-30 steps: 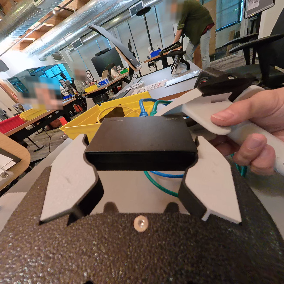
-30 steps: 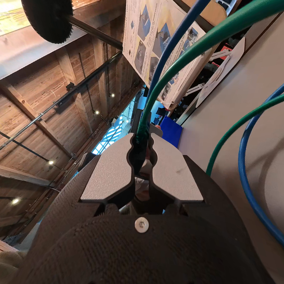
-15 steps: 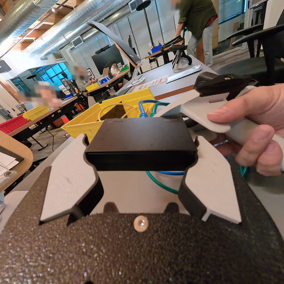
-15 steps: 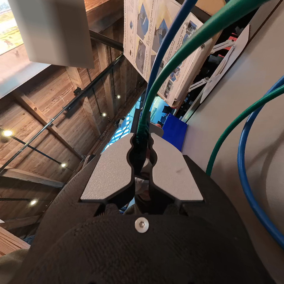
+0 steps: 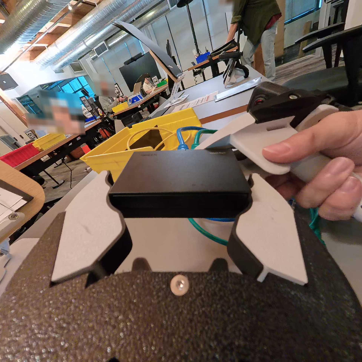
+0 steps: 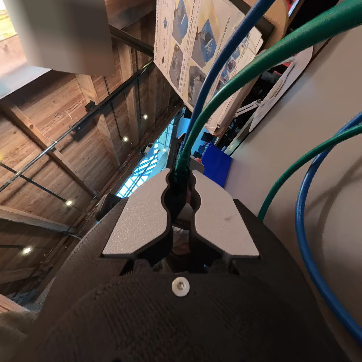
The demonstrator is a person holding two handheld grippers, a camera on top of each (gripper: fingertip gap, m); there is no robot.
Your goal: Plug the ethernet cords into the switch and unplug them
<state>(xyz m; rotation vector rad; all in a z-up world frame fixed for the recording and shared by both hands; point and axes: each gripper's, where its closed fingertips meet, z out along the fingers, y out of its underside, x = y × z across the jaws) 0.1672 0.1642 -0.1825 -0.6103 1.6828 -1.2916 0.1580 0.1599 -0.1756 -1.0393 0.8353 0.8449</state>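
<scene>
My left gripper [image 5: 179,193] is shut on the black switch [image 5: 180,176] and holds it level above the table. A blue cord [image 5: 181,140] and a green cord [image 5: 195,140] enter the switch's far side. The other gripper [image 5: 254,135], held by a hand [image 5: 323,160], reaches in at the switch's far right corner. In the right wrist view my right gripper [image 6: 181,177] is shut on the green cord's plug [image 6: 181,168], at the edge of the switch [image 6: 173,154]. The green cord [image 6: 254,64] and blue cord [image 6: 215,64] loop away up and right.
A yellow bin [image 5: 137,141] with a thin yellow cable stands just behind the switch. The grey table [image 5: 225,109] carries papers and a stand farther back. Loops of both cords lie on the table [image 6: 303,156] at right. People and desks are in the background.
The left gripper and switch have barely moved. The right wrist view has shifted slightly, still clamped on the green plug.
</scene>
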